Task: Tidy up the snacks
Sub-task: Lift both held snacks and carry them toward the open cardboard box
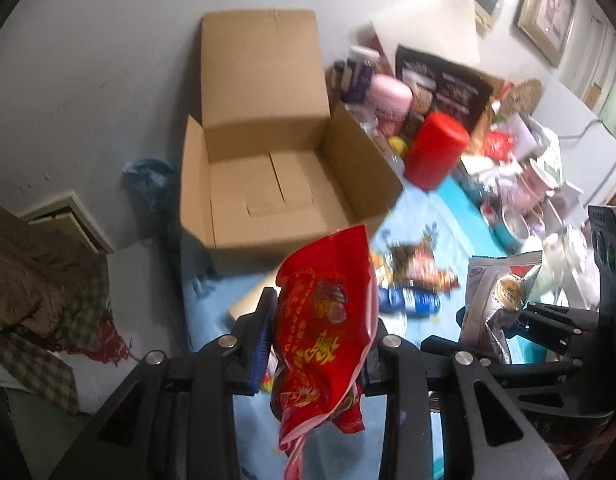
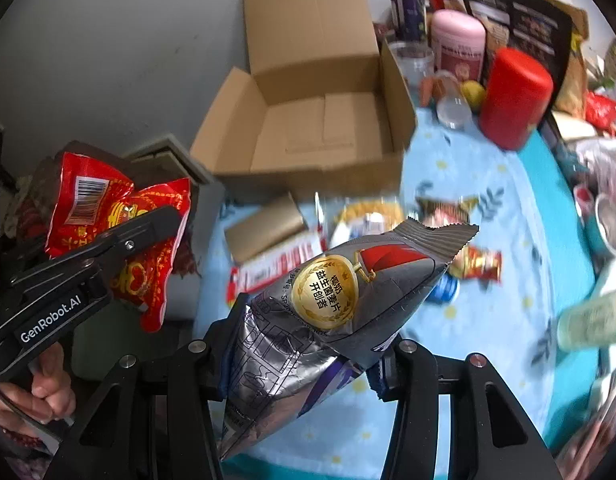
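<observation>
A red snack packet [image 1: 327, 272] hangs crumpled between the pads of my left gripper [image 1: 321, 332], which is shut on it above the blue tablecloth. My right gripper [image 2: 311, 344] is shut on a grey foil packet [image 2: 327, 292] with a gold medal print. In the left wrist view the grey packet [image 1: 495, 296] shows at the right. In the right wrist view the left gripper [image 2: 148, 228] and the red packet [image 2: 92, 204] show at the left. An open cardboard box [image 1: 359, 168] [image 2: 399, 92], its inside bare, stands just beyond both grippers against the wall.
Loose snack packets [image 2: 479, 264] and a blue can [image 1: 411, 300] lie on the blue tablecloth [image 2: 487, 184] in front of the box. A red canister [image 2: 515, 96], a pink jar [image 2: 459, 44] and a black bag [image 2: 519, 20] crowd the right side. A hand [image 2: 48, 384] holds the left gripper.
</observation>
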The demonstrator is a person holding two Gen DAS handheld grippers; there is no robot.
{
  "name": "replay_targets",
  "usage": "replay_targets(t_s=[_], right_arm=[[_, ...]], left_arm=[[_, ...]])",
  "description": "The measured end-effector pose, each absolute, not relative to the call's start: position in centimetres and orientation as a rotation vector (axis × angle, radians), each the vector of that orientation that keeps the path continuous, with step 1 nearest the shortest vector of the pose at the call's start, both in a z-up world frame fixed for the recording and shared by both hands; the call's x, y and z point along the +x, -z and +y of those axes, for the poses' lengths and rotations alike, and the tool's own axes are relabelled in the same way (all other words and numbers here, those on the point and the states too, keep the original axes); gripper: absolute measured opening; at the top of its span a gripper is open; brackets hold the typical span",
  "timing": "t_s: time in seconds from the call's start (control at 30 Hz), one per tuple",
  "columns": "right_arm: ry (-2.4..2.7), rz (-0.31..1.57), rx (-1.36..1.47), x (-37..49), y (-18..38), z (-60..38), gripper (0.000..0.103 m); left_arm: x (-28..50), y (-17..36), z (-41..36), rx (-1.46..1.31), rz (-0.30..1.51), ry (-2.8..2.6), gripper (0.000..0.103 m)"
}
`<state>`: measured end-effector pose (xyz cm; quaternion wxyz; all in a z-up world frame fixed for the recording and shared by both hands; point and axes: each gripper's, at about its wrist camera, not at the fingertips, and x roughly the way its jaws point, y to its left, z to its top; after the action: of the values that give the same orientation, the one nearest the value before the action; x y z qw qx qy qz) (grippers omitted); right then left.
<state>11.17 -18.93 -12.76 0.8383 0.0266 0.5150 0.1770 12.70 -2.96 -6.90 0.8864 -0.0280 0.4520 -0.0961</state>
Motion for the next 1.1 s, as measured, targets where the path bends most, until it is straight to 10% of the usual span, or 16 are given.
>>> replay_targets(t_s=[1.1], right_arm=[[-0.386,0.969,-0.067,38.2,12.3,-15.7,0.050]], left_arm=[[37.1,10.8,-0.5,-0.070,0.922,0.078,0.033]])
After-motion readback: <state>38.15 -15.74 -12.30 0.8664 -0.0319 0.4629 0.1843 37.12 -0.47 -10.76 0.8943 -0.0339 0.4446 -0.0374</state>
